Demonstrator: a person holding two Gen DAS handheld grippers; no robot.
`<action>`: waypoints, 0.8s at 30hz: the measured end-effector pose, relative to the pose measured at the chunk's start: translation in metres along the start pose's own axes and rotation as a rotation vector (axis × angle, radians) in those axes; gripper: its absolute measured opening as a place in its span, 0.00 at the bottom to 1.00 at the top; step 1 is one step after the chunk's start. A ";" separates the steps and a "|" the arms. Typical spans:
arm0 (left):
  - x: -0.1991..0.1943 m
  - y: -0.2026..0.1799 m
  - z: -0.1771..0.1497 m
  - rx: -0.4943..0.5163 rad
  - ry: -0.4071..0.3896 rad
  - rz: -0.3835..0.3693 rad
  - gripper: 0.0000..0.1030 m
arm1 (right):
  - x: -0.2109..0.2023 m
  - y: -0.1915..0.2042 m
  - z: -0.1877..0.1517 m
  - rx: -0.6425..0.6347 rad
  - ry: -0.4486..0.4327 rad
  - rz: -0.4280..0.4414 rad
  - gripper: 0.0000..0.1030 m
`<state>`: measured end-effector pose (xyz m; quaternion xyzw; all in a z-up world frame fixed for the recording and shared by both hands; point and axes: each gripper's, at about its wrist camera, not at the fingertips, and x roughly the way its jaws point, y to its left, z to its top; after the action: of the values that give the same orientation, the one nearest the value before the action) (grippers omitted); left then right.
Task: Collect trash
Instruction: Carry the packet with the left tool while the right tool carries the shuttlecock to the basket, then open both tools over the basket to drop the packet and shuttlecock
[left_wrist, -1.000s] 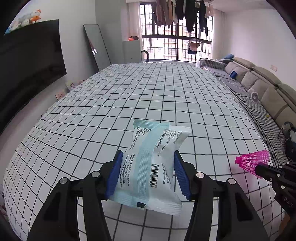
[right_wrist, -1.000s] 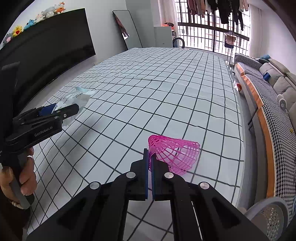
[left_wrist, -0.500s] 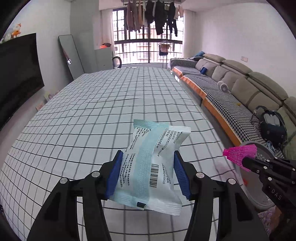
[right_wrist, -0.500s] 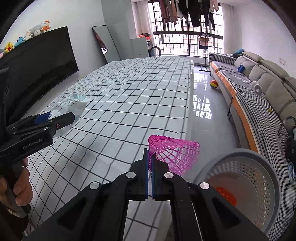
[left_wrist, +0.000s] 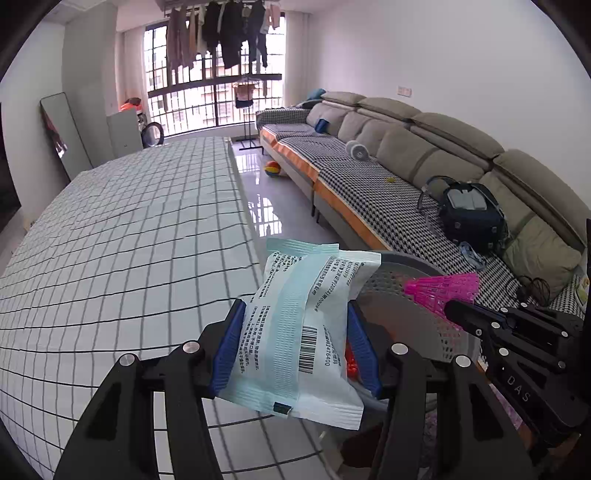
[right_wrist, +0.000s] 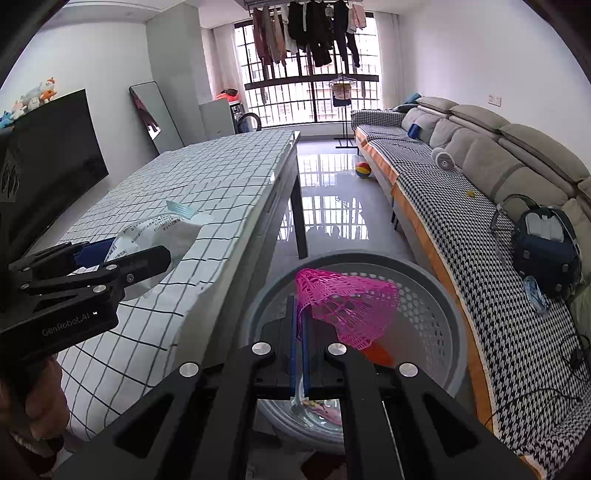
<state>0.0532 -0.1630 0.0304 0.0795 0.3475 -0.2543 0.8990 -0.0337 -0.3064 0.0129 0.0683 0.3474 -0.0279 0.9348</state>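
While the left claw (left_wrist: 295, 350) clamps the white packet (left_wrist: 299, 332) and the right claw (right_wrist: 300, 332) pinches the pink shuttlecock (right_wrist: 347, 306), both at the grey basket (right_wrist: 443, 314) at 5 o'clock off the counter (right_wrist: 177, 192), releasing comes next.

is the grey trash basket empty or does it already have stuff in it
Not empty. Through the grey basket's mouth, something orange and a printed wrapper lie at the bottom.

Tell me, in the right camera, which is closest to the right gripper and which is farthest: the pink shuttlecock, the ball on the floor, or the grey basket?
1. Pink shuttlecock: held in the right gripper jaws.
2. Grey basket: just below and ahead, on the floor.
3. Ball: far off, by the sofa.
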 end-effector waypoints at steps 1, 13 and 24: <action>0.003 -0.009 -0.001 0.004 0.007 -0.012 0.52 | -0.001 -0.008 -0.005 0.011 0.003 -0.009 0.02; 0.049 -0.057 -0.009 0.025 0.091 -0.052 0.54 | 0.024 -0.070 -0.025 0.092 0.074 -0.038 0.03; 0.051 -0.060 -0.010 0.016 0.091 -0.012 0.72 | 0.028 -0.068 -0.027 0.099 0.049 -0.033 0.37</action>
<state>0.0486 -0.2322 -0.0088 0.0959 0.3864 -0.2586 0.8801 -0.0371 -0.3698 -0.0333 0.1093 0.3694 -0.0587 0.9210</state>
